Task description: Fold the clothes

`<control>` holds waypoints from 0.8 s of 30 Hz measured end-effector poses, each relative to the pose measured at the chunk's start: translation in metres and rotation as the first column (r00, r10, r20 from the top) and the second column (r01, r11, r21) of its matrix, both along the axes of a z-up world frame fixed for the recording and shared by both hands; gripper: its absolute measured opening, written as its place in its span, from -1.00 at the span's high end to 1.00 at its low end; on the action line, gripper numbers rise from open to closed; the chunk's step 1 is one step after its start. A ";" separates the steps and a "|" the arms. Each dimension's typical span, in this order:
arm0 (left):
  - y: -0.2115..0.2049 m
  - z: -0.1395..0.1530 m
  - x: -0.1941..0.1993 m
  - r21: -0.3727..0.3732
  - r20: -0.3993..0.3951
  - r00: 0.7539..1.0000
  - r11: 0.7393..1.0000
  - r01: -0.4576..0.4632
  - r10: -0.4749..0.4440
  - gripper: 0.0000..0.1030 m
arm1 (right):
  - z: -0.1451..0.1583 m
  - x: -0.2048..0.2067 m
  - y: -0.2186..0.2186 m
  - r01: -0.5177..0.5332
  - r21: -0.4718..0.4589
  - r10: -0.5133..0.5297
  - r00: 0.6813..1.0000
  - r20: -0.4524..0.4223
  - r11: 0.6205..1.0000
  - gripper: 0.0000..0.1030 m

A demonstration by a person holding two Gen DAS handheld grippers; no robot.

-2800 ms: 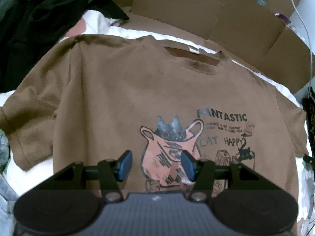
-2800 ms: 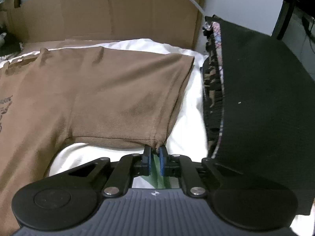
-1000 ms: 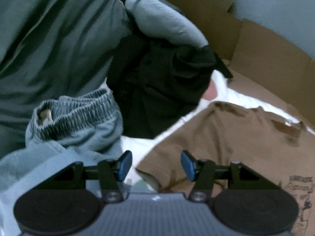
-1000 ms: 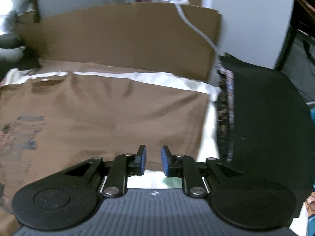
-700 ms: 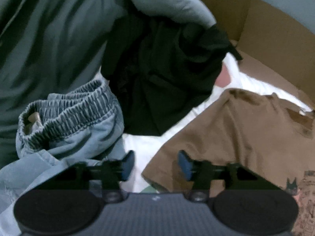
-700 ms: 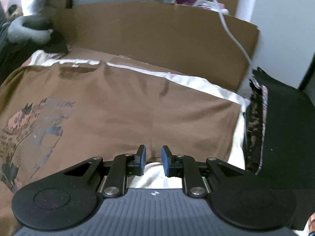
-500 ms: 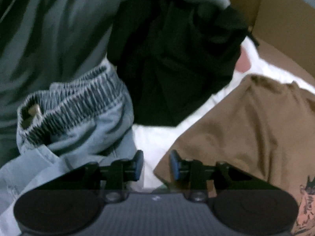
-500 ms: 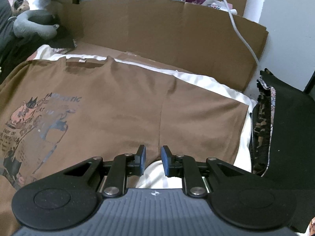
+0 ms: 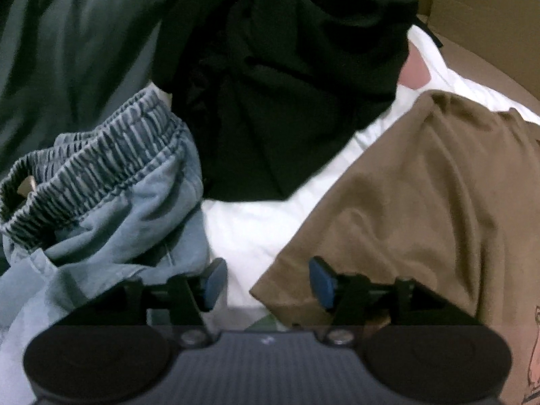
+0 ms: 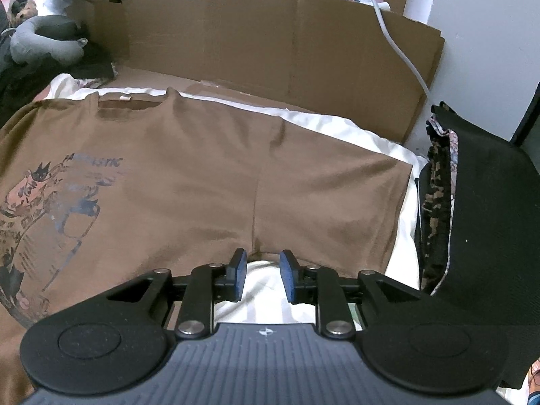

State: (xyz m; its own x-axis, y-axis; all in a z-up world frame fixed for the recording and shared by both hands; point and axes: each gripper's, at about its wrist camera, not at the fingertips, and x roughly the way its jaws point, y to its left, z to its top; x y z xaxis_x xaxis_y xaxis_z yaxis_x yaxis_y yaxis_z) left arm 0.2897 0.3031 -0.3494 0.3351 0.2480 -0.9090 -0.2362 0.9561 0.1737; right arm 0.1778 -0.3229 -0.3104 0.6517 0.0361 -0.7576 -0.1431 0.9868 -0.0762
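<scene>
**Operator:** Checking tool status — how are my two grippers standing?

**Monitor:** You are holding the left gripper [image 9: 266,283] with its jaws spread wide and nothing between them. The corner of the sleeve hem [image 9: 270,290] of the brown T-shirt [image 9: 422,209] is lying in the gap, nearer the right-hand blue pad [image 9: 322,283]; whether it is touching that pad cannot be told. You are holding the right gripper [image 10: 261,278] with its jaws parted by a narrower gap, also gripping nothing. Its fingertips are sitting at the underarm, where the other sleeve [image 10: 330,209] is meeting the body of the shirt.

**Operator:** Where is the shirt lying?

**Monitor:** It is lying flat, print side up, on the white sheet [image 10: 368,135], collar [image 10: 130,103] pointing toward the cardboard wall [image 10: 270,40]. The cat print [image 10: 57,199] is showing at the left of the right wrist view.

**Operator:** What is sitting around it?

**Monitor:** In the left wrist view, light blue denim with an elastic waistband [image 9: 94,168] is bunching just beside the left-hand pad, and a black garment [image 9: 280,77] is lying beyond the strip of white sheet, near the shirt's shoulder. In the right wrist view, a black fabric panel [image 10: 489,219] is standing just beside the sleeve's end.
</scene>
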 end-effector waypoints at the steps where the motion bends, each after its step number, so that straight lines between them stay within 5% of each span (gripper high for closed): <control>1: 0.002 -0.001 0.000 -0.009 -0.001 1.000 1.000 -0.002 0.002 -0.16 | -0.001 0.000 0.000 -0.001 -0.002 0.001 1.000 -0.002 1.000 0.44; 8: 0.009 0.001 -0.004 -0.074 0.009 1.000 0.997 0.023 -0.022 0.25 | -0.003 -0.001 0.004 -0.015 -0.012 0.015 1.000 -0.006 1.000 0.44; 10: 0.010 0.007 -0.006 -0.085 0.013 1.000 0.996 0.029 -0.028 0.90 | -0.002 -0.001 0.004 -0.019 -0.014 0.019 1.000 -0.003 1.000 0.44; 24: 0.002 0.054 -0.002 0.071 0.032 0.994 0.992 0.106 -0.109 0.94 | 0.003 -0.002 0.003 -0.018 -0.013 0.018 1.000 0.009 1.000 0.44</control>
State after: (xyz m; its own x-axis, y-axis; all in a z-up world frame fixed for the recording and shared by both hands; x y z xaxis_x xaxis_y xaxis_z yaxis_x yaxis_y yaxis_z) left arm 0.2875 0.3054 -0.2957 0.3956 0.2708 -0.8776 -0.1398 0.9622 0.2339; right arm 0.1754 -0.3198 -0.3073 0.6581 0.0376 -0.7520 -0.1597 0.9830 -0.0906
